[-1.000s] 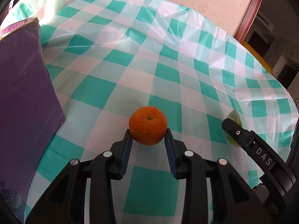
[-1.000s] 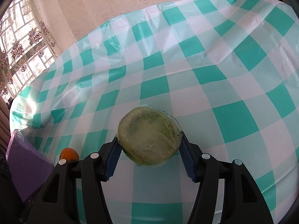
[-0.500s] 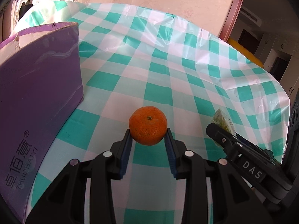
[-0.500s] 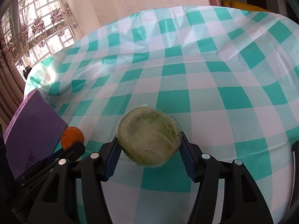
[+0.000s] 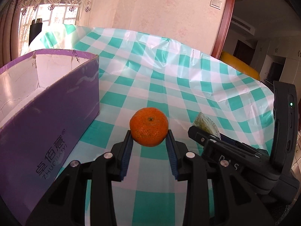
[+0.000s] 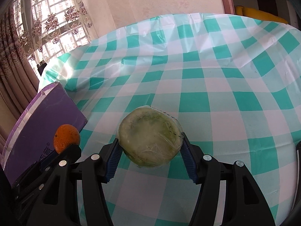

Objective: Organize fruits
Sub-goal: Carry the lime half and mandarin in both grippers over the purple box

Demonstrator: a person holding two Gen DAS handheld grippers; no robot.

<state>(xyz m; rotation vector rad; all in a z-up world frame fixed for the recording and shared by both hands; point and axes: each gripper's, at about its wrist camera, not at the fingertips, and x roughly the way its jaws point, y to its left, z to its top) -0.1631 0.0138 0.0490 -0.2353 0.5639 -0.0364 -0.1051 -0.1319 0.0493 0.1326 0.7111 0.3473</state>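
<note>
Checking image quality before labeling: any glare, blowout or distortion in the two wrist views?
Left wrist: window blown out, sheen on the tablecloth, fisheye bends the purple box; orange in the left tongs is sharp. Right wrist: window backlit, glare streak on the cloth's left side, reflections on the wrapped green fruit in the right tongs.

Teal-white checked tablecloth (image 5: 188, 86) wrinkled; lace curtain (image 6: 56, 18) at window; wall switch (image 5: 216, 3); yellow seat (image 5: 240, 66).

Both wrist views share the checkered table (image 5: 207, 86).
</note>
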